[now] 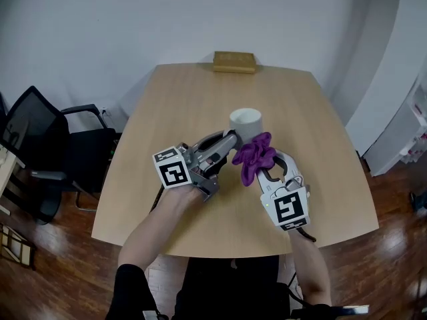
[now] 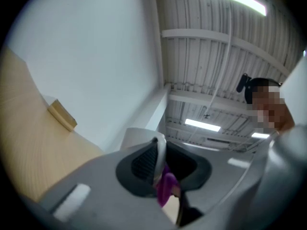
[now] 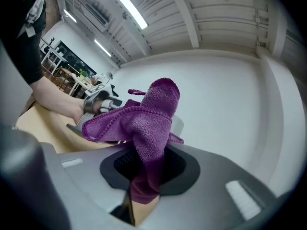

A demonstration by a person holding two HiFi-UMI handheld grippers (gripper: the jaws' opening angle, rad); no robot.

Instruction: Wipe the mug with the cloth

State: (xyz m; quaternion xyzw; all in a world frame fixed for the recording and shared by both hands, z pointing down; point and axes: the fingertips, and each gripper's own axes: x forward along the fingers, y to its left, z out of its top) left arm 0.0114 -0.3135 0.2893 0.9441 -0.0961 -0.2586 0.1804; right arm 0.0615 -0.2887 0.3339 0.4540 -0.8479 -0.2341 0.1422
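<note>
Fingers (image 3: 178,170) of right gripper (image 1: 268,171): clamped on purple cloth (image 1: 255,155). Left gripper (image 1: 233,141): closed on a white edge of the mug (image 1: 245,119). Wooden table (image 1: 200,112): mug located upright over its middle. Black office chair (image 1: 40,145): placed at table's left. Brown box (image 1: 234,62): set at far edge. Cloth: bunched just beside mug, right fingertips covered by it in head view.

No text, label or number can be read.
</note>
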